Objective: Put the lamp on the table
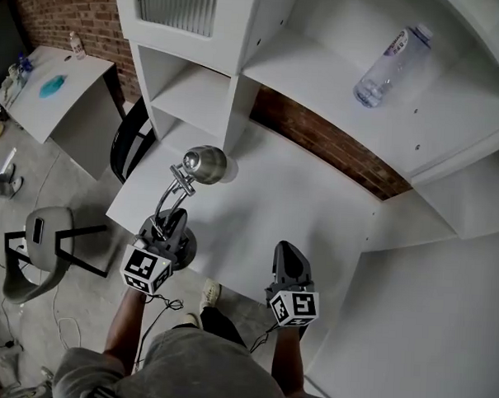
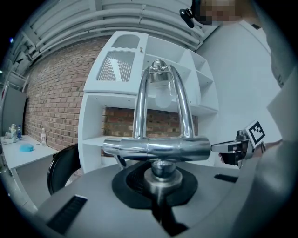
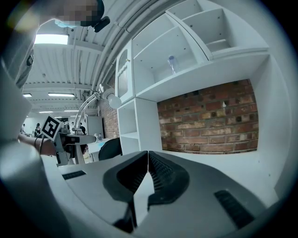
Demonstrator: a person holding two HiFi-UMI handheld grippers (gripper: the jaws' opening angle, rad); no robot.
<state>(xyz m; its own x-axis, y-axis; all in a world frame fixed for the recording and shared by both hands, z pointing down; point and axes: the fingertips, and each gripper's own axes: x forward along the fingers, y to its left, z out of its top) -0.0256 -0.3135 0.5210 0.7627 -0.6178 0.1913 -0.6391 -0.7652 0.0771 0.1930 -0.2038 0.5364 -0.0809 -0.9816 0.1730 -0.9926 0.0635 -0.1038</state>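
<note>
Your left claw (image 1: 172, 225) is clenched on the lamp (image 1: 181, 184). It grips the short chrome post (image 2: 160, 175) just above the round dark base, under the crossbar. The lamp stands upright at the front left corner of the white desk (image 1: 299, 196), its twin chrome arms rising to the bulb head, which points toward the shelving. You cannot tell whether the base touches the desk. Your right claw (image 1: 286, 255) is clenched on nothing, its pads pressed together. It hovers over the desk's front edge, apart from the lamp on its right. A clear bottle (image 1: 392, 64) lies on the shelf above.
</note>
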